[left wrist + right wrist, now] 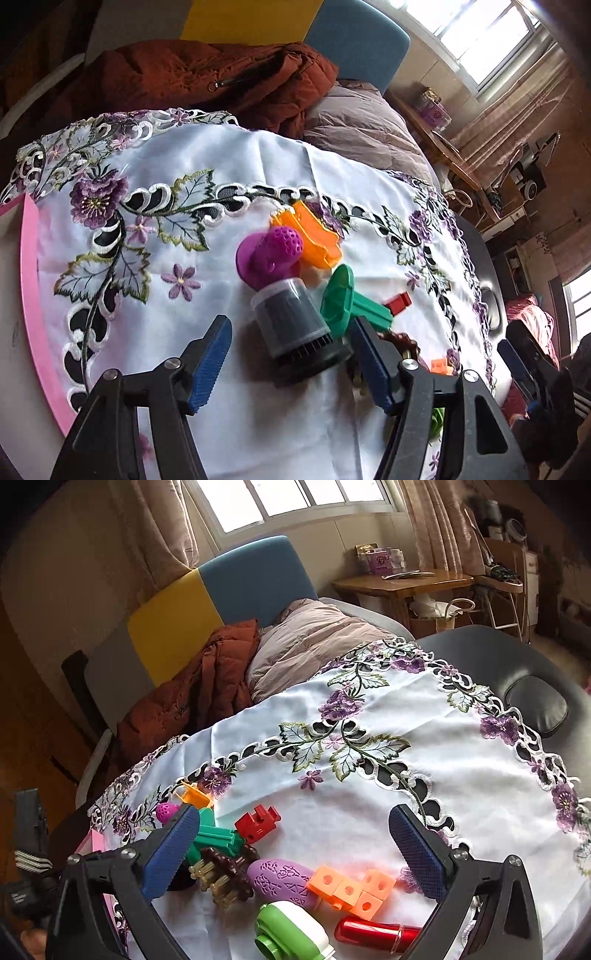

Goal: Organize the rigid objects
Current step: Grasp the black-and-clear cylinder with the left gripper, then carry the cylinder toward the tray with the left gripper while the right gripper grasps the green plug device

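Note:
On the white embroidered cloth (229,155) lies a pile of small toys. My left gripper (290,328) is open, and a dark grey cylinder with a black base (295,325) lies on its side between the blue pads, unpressed. Just beyond it are a purple knobbed toy (271,254), an orange piece (314,236), a green piece (347,306) and a red block (399,302). My right gripper (295,816) hangs open over the same pile, above the red block (258,821), a brown brush (225,873), a purple oval (284,880) and joined orange cubes (351,888).
A pink-rimmed tray (31,295) sits at the cloth's left edge. A green-and-white item (291,932) and a red metallic tube (373,932) lie near the front. A rust jacket (207,81) and bedding lie behind the table. Black padded surface (535,705) shows at the right.

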A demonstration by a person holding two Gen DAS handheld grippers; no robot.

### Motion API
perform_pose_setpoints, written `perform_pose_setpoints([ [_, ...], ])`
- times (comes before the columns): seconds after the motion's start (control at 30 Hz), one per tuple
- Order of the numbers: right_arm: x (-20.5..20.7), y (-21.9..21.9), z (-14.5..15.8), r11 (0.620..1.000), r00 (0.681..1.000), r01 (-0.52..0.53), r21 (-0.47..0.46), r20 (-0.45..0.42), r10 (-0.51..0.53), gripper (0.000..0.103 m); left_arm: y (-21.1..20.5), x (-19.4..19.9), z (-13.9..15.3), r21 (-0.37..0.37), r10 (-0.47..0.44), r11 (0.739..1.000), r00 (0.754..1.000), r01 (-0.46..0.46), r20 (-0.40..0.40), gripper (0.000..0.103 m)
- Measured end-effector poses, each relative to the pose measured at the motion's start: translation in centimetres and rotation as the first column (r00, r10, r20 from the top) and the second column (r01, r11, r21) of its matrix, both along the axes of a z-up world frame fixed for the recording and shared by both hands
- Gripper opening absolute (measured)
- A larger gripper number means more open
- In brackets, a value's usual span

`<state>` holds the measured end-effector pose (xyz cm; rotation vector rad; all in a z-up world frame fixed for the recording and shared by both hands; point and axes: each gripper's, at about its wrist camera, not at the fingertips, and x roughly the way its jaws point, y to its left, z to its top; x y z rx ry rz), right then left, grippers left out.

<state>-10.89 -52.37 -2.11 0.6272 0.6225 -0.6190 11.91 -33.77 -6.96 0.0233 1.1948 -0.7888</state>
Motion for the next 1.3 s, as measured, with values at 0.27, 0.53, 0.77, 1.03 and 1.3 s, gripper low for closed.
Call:
perform_pose_setpoints([
  [0.27,-0.7,-0.9,0.0,0.999,0.999,0.037,0.022,0.024,-0.038,0.103,-2.5,1.2,-3.5,0.076,0.019,0.997,0.997,-0.013,-0.071,0.081],
  [0.53,-2.3,-3.1,-1.3,0.981,0.99,0.117,0.155,0.061,-0.127,0.103,-0.4,-1.0,-3.2,0.107,-0.018,0.994,1.0,0.019,-0.017,0.043],
  [0.77,-1.1,-3.4,-3.5,0.962,0.998,0.063,0.266,0.006,-0.067,0.103,2.9,-5.9,-1.7,0.115,-0.122,0.987,0.988,0.11,0.1,0.043],
  [1.03,2.1,-0.1,-3.6,0.97,0.989,-0.117,0.212,-0.063,0.133,0.1,6.0,-11.5,-1.5,0.132,-0.219,0.971,0.962,0.198,0.161,0.043],
  [1.3,4.0,4.2,-3.9,0.938,0.927,-0.286,0.196,-0.189,0.323,0.094,7.6,-12.8,-2.0,0.14,-0.215,0.971,0.961,0.193,0.172,0.043],
])
